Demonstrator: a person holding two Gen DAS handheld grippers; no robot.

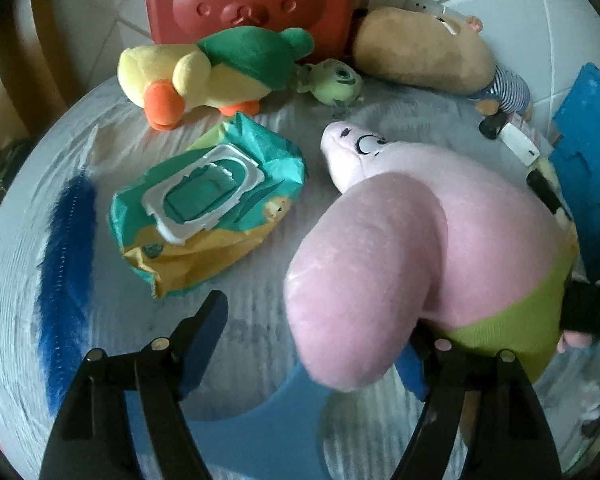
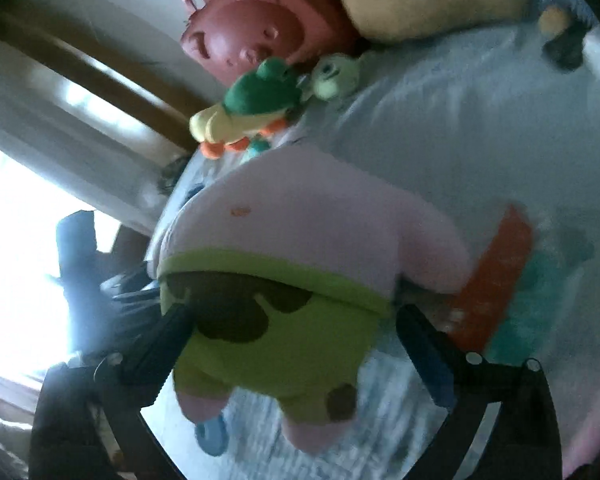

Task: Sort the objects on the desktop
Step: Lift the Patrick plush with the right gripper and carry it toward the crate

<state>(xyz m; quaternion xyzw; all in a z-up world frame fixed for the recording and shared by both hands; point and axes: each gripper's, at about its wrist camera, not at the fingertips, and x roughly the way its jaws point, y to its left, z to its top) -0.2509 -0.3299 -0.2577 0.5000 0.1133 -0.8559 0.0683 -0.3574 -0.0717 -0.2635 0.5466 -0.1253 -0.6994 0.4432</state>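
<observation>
**Pink starfish plush between two grippers: risks of the lift**

The pink starfish plush (image 2: 300,240) fills the centre of the right wrist view, its green shorts between the spread fingers of the right gripper (image 2: 292,344), which do not visibly pinch it. In the left wrist view the left gripper (image 1: 316,344) is spread, the plush's arm draped over its right finger. A partial grip on soft fabric may slip, and the plush may drag the wet-wipes pack (image 1: 208,208) at frame centre or nudge the yellow duck plush (image 1: 204,72) in the upper left across the bench (image 1: 260,320).
</observation>
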